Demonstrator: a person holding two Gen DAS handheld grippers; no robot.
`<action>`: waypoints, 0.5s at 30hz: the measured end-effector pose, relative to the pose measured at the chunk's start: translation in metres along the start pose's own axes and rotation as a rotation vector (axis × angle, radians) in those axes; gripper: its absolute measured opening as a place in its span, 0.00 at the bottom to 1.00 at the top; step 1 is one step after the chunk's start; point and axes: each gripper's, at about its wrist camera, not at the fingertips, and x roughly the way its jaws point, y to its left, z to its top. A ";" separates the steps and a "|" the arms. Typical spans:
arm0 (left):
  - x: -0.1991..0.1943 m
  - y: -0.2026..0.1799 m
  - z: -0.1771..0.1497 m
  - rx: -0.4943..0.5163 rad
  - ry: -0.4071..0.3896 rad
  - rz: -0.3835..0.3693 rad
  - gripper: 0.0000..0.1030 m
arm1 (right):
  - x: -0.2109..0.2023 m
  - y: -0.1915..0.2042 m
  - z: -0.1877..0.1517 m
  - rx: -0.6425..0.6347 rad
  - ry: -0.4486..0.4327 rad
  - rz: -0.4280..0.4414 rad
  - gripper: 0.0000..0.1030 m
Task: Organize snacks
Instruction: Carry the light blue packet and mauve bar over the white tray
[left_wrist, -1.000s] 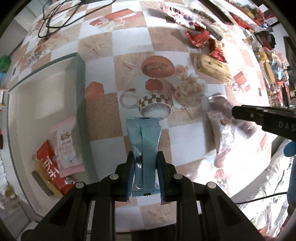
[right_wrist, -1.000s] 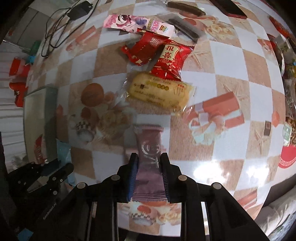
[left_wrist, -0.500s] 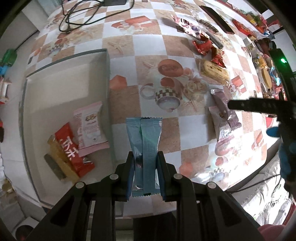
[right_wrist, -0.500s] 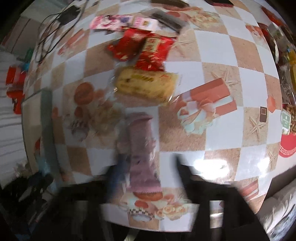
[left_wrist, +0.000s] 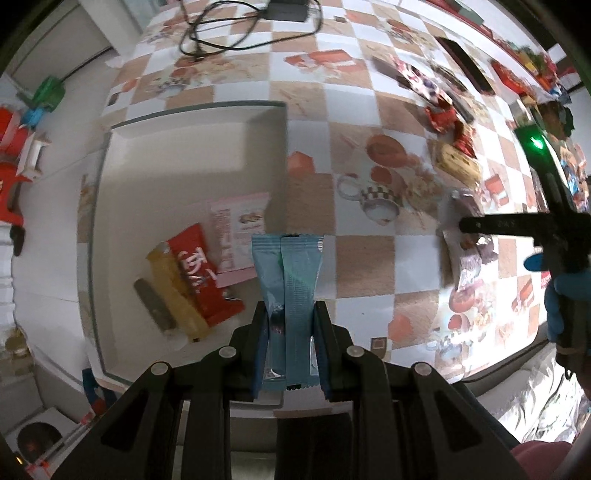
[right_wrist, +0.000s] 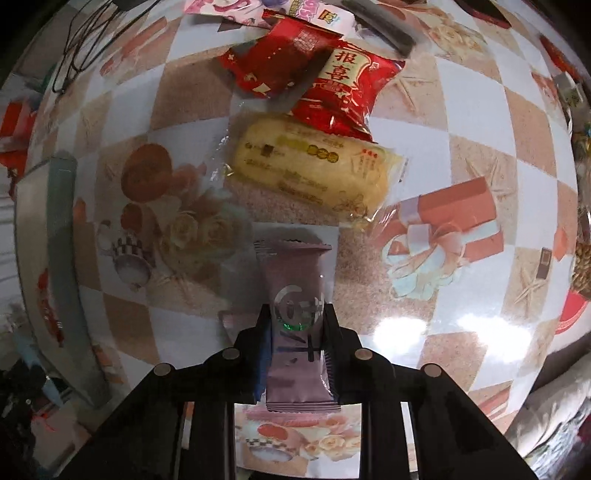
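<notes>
Both hands were mid-carry, each with one snack already picked up and none yet dropped. The left gripper (left_wrist: 289, 347) had its jaws closed on a blue packet (left_wrist: 287, 291), which hung over the near right wall of the white box (left_wrist: 184, 155), just beside the pink packet (left_wrist: 236, 236) and the red packet (left_wrist: 203, 273) lying inside. The right gripper (right_wrist: 297, 350) had its jaws closed on a purple packet (right_wrist: 295, 306), held above the checked tablecloth (right_wrist: 443, 122) and well apart from the box. By my judgement the next move called for the left hand to shift a little further over the box floor and let go, while the right hand had to travel left across the table before releasing. The left view alone showed the box contents and the right gripper from the side, hovering over another pale wrapper on the cloth. The right view alone showed clearly what was left to sort: a yellow cake in clear wrap (right_wrist: 314, 166) and two red packets (right_wrist: 314, 74) behind it, with only the box's edge visible at far left.
</notes>
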 end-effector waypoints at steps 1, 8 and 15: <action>-0.001 0.003 0.001 -0.008 -0.005 0.001 0.24 | -0.003 -0.001 -0.001 0.005 -0.009 0.003 0.25; -0.009 0.030 -0.005 -0.064 -0.032 0.009 0.24 | -0.035 -0.008 -0.019 0.028 -0.048 0.100 0.25; -0.011 0.060 -0.011 -0.151 -0.033 -0.034 0.24 | -0.052 0.025 -0.028 -0.022 -0.056 0.135 0.25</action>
